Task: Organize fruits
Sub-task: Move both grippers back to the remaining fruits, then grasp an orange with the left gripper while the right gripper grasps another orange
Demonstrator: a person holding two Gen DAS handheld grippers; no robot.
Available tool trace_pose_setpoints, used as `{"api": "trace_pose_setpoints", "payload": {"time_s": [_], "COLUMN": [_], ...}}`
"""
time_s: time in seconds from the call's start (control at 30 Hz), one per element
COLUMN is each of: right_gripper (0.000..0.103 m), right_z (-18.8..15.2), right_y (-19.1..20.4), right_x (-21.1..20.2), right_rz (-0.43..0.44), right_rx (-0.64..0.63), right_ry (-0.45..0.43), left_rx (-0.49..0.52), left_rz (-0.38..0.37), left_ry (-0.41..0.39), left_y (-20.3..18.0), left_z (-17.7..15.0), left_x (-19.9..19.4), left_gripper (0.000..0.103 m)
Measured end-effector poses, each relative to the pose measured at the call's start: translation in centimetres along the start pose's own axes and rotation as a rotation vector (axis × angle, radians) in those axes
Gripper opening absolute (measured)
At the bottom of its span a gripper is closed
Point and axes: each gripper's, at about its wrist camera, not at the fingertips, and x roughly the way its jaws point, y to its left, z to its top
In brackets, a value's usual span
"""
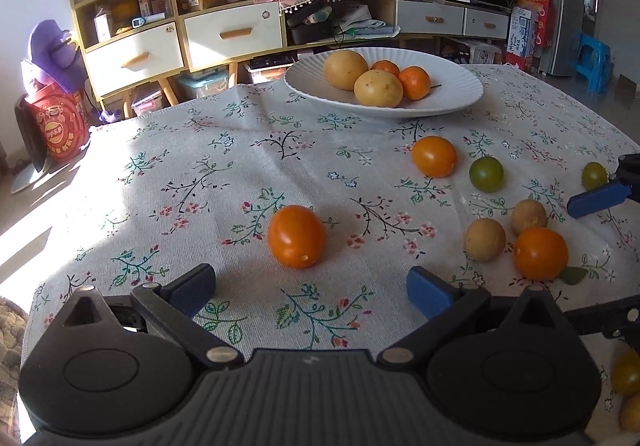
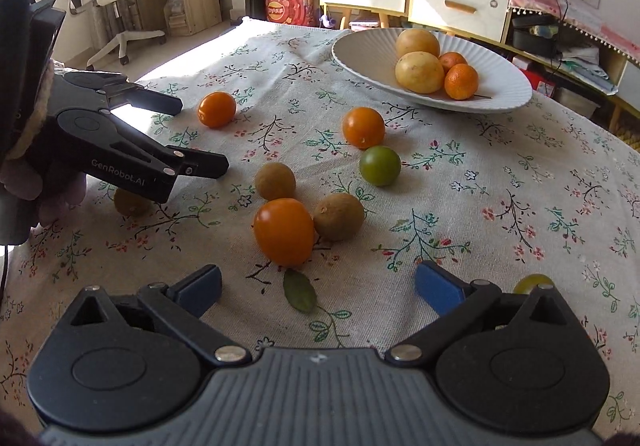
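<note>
A white ribbed plate (image 1: pixel 460 85) (image 2: pixel 504 77) at the table's far side holds two yellow fruits and two small oranges. Loose fruits lie on the floral cloth: orange tomatoes, brown longans, green tomatoes. My left gripper (image 1: pixel 310 288) is open and empty, with an orange tomato (image 1: pixel 296 242) (image 2: pixel 217 109) just ahead between its fingers. My right gripper (image 2: pixel 318 288) is open and empty, just behind another orange tomato (image 2: pixel 284 232) (image 1: pixel 541 253). The left gripper also shows in the right wrist view (image 2: pixel 204 135), open.
Two longans (image 2: pixel 275 181) (image 2: pixel 338 216), a green tomato (image 2: pixel 379 165) and an orange tomato (image 2: pixel 363 127) lie mid-table. A green leaf (image 2: pixel 300 296) lies by my right gripper. Shelves, drawers and a chair stand beyond the table.
</note>
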Motion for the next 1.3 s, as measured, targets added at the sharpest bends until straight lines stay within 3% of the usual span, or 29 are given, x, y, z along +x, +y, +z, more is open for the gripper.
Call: {"api": "trace_pose_setpoints", "payload": {"time_s": [0.27,0.43,0.5,0.57,0.67,0.97,1.3], "right_gripper": [0.103,0.102,0.096,0.081,0.070,0.046,0.030], "right_z": [0.2,0.4,0.5,0.7,0.8,1.2,1.5], "right_y": [0.6,0.5,0.6,0.6,1.0,1.2,0.8], "right_x": [0.0,0.0,-0.1,-0.2,-0.4,-0.6,-0.6], "right_rz": [-0.040,-0.021,-0.005,0.031,0.069,0.097,0.097], "right_rx": [0.009,-0.001,-0.012,-0.008,-0.006,0.002,0.026], "right_ry": [0.010,-0.003,-0.013,-0.014,-0.014,-0.022,-0.023], "left_rx": [-0.018,0.000,-0.005,-0.013,-0.019,-0.038,-0.078], "left_rz": [-0.007,-0.009,-0.018,-0.030,-0.041,-0.051,-0.026], "left_ry": [0.018,0.022,0.025,0.026,0.025,0.023,0.026], "left_y": [0.1,-0.1,-0.1,-0.1,-0.2,-0.3,0.2], "left_z": [0.8,1.1,1.2,1.4,1.6,1.9,2.2], "left_x": [0.7,0.6,0.6,0.5,0.4,0.3,0.1], "left_gripper": [0.096,0.093,0.090,0.083,0.074,0.055,0.033]}}
